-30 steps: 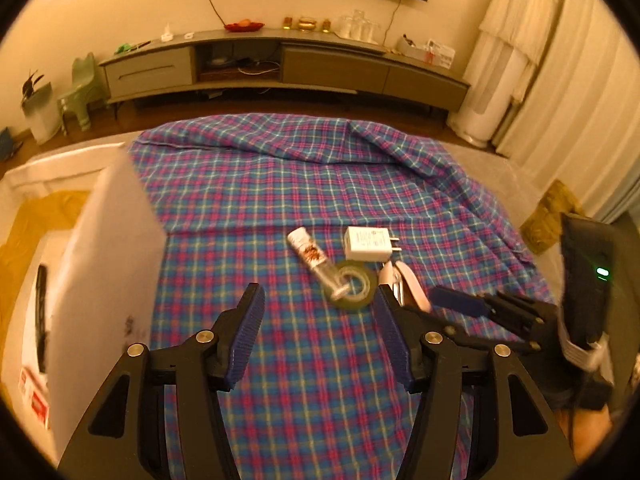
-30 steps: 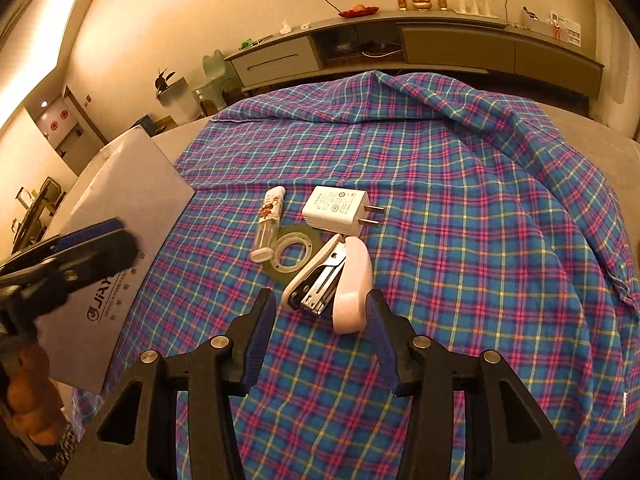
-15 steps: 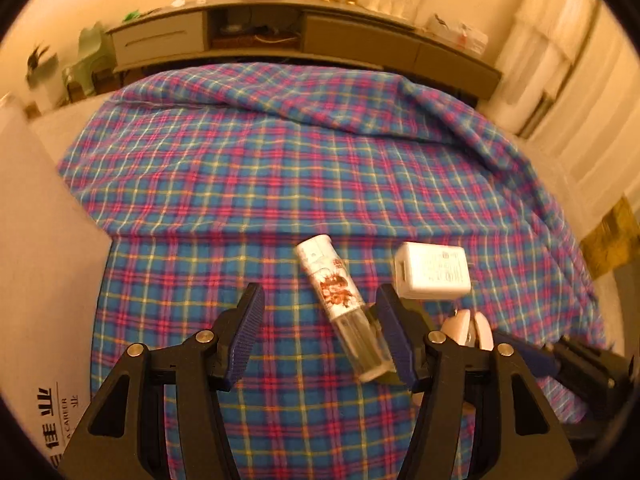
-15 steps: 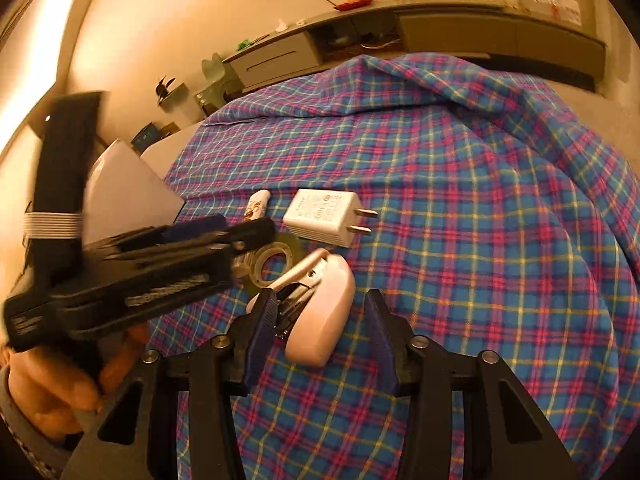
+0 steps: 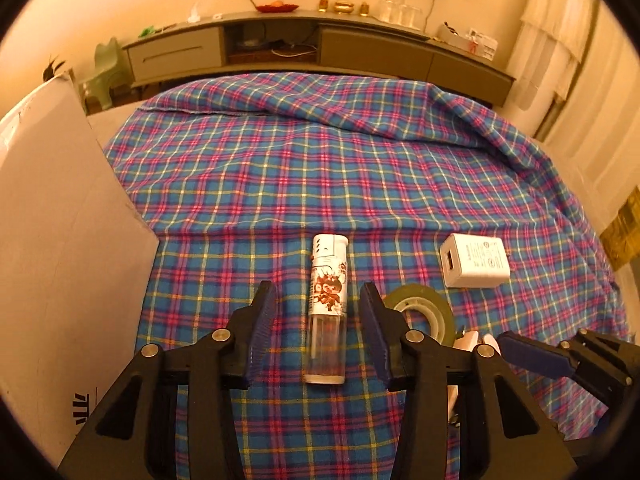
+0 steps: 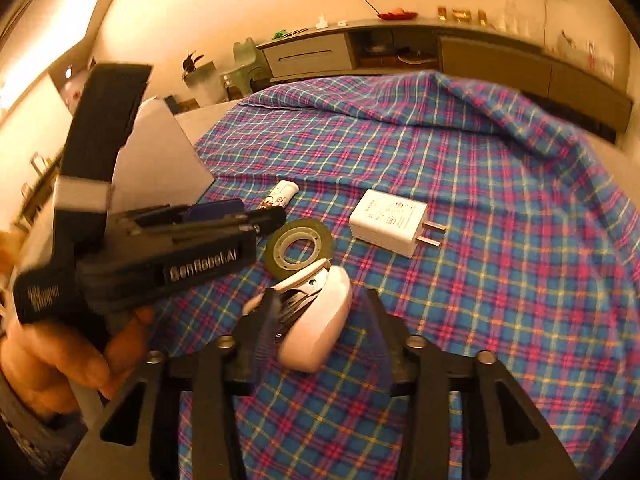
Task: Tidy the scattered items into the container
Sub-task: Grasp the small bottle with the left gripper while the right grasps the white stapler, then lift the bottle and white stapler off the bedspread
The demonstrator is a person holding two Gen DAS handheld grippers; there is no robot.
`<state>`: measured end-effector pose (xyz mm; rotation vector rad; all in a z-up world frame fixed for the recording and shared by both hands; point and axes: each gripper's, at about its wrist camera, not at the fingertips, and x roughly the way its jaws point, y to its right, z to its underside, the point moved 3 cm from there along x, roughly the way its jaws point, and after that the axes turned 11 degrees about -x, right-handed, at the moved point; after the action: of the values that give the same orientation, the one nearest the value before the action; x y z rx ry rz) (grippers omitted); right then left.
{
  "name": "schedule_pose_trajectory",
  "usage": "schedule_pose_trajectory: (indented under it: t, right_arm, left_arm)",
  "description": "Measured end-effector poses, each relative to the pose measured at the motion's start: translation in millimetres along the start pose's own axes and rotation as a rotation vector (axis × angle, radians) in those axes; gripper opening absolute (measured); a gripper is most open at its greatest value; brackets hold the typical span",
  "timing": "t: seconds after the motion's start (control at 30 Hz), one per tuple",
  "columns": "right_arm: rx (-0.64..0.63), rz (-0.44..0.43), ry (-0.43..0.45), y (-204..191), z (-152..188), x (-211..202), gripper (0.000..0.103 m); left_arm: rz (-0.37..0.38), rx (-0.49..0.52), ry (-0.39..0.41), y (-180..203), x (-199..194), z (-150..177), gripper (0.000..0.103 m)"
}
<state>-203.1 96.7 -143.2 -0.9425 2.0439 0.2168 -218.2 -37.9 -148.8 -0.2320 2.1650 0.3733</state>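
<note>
A lighter (image 5: 327, 308) with a cartoon print lies on the plaid cloth between the open fingers of my left gripper (image 5: 320, 320), untouched on both sides. Its white cap also shows in the right wrist view (image 6: 282, 194). A roll of tape (image 5: 424, 312) (image 6: 300, 248) lies just right of it, beside a white charger (image 5: 474, 260) (image 6: 390, 222). My right gripper (image 6: 320, 316) is open around a white stapler (image 6: 314, 320). The white cardboard box (image 5: 60, 240) stands at the left.
The plaid cloth (image 5: 320, 160) covers the table and bunches in folds at the far right. The left gripper's body (image 6: 160, 248) and the hand holding it fill the left of the right wrist view. A low cabinet (image 5: 280, 48) lines the far wall.
My left gripper has moved forward and lined up so the lighter sits between its fingers. My right gripper has closed in over the stapler. Both stay open.
</note>
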Motion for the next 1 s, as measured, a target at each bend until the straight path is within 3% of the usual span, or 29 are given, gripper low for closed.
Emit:
schedule_pose_trajectory:
  t: [0.03, 0.07, 0.17, 0.3, 0.37, 0.53, 0.6, 0.63, 0.67, 0.73, 0.8, 0.83, 0.87, 1.0]
  right_arm:
    - [0.021, -0.026, 0.000, 0.8, 0.6, 2.0, 0.047]
    - [0.038, -0.054, -0.003, 1.0, 1.3, 2.6, 0.039]
    - [-0.002, -0.053, -0.024, -6.5, -3.0, -2.9, 0.022]
    - [-0.098, 0.011, -0.053, -19.2, -10.3, -12.8, 0.016]
    - [-0.134, 0.036, -0.055, -23.6, -13.1, -18.4, 0.007]
    - [-0.111, 0.037, -0.021, -20.6, -16.5, -34.5, 0.012]
    - [-0.022, 0.009, -0.018, -8.7, -10.1, -31.1, 0.037]
    - [0.017, -0.001, -0.021, -3.6, -5.8, -27.0, 0.057]
    - [0.048, -0.013, -0.027, -0.1, -0.2, -22.9, 0.061]
    - [0.094, -0.060, -0.061, 0.9, 10.4, -8.9, 0.062]
    - [0.112, -0.080, -0.035, -2.1, 13.9, -4.5, 0.055]
    - [0.107, -0.092, -0.041, -5.4, 12.1, -2.7, 0.033]
    - [0.094, -0.100, -0.051, -10.3, 8.8, -1.8, 0.027]
    - [-0.181, 0.052, -0.082, -57.1, -3.1, -8.1, 0.027]
  left_arm:
    - [-0.002, 0.002, 0.001, -0.3, -0.5, 0.5, 0.042]
    - [-0.005, 0.001, 0.001, -1.4, -0.7, 0.1, 0.033]
    - [0.007, -0.011, -0.012, -6.0, -3.9, 1.3, 0.023]
    - [0.019, -0.037, -0.027, -10.9, -5.4, 1.4, 0.020]
    - [0.025, -0.049, -0.034, -13.2, -6.7, 1.8, 0.020]
    - [0.040, -0.094, -0.047, -22.5, -9.0, 2.5, 0.020]
    - [0.046, -0.110, -0.051, -25.9, -10.0, 2.7, 0.020]
    - [0.050, -0.117, -0.054, -27.1, -10.5, 3.1, 0.020]
    - [0.054, -0.122, -0.057, -27.9, -11.0, 3.8, 0.020]
    - [0.061, -0.126, -0.062, -27.9, -11.9, 5.1, 0.020]
    - [0.064, -0.127, -0.067, -27.1, -13.2, 6.9, 0.020]
    - [0.064, -0.126, -0.069, -26.9, -14.0, 7.9, 0.020]
    - [0.065, -0.127, -0.071, -27.1, -14.8, 8.6, 0.020]
    - [0.060, -0.137, -0.069, -32.0, -18.6, 8.6, 0.020]
